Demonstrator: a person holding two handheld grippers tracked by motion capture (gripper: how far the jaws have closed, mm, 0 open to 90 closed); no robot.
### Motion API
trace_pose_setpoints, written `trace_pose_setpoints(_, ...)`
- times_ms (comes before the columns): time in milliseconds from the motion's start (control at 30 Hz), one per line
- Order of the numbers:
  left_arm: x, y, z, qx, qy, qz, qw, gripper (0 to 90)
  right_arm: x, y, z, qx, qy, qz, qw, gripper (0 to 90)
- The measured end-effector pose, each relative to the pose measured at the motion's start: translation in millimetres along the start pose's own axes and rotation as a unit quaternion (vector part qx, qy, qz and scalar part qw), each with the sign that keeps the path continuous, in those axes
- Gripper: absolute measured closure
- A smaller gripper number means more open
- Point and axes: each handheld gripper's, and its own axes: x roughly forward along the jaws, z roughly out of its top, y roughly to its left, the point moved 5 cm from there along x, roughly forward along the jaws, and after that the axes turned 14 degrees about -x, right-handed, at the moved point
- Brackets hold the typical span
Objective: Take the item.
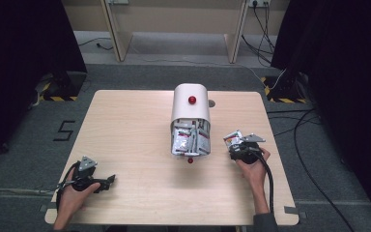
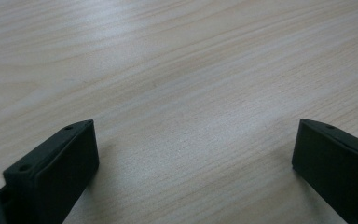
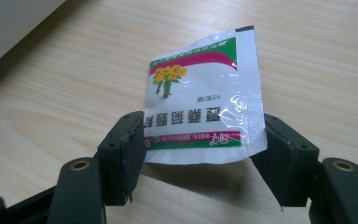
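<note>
Two hand-held grippers sit at the near side of the wooden table (image 1: 130, 125). At the near left corner, the left gripper (image 1: 107, 182) lies low over the bare tabletop in the person's left hand (image 1: 72, 195), its jaws spread wide with nothing between them; in the left gripper view only wood grain shows between the two black jaws. Farther in on the right side, the right hand (image 1: 253, 169) holds the right gripper (image 1: 234, 140), whose jaws are closed on the side edges of a white sachet (image 3: 205, 100) with a green and pink band and a yellow flower print. The sachet stands raised off the tabletop, its printing upside down in the right gripper view. Just left of that gripper, near the table's middle, a white round-topped container (image 1: 190, 108) with a red knob (image 1: 192, 100) lies with its open end toward the person, more sachets (image 1: 189, 140) crowding the opening. A second small red knob (image 1: 190, 160) rests on the table just before it.
</note>
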Motion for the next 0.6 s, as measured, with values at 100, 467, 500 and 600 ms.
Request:
trace_pose_setpoints(100, 0.0, 0.0, 0.0, 0.000, 0.000, 0.000, 1.0000, 0.0, -0.5, -0.6, 0.1, 0.002, 0.002, -0.002, 1.0000, 36.4)
trace_pose_setpoints(467, 0.0, 0.0, 0.0, 0.000, 0.000, 0.000, 1.0000, 0.0, -3.5, -0.3, 3.6, 0.027, -0.011, 0.012, 0.9995, 29.6)
trace_pose_setpoints(500, 0.0, 0.0, 0.0, 0.000, 0.000, 0.000, 1.0000, 0.0, -3.8, -0.6, 3.8, 0.028, -0.012, 0.012, 0.9995, 29.6)
trace_pose_setpoints(600, 0.0, 0.0, 0.0, 0.000, 0.000, 0.000, 1.0000, 0.0, -4.8, -1.2, 3.6, 0.029, -0.008, 0.012, 0.9995, 27.3)
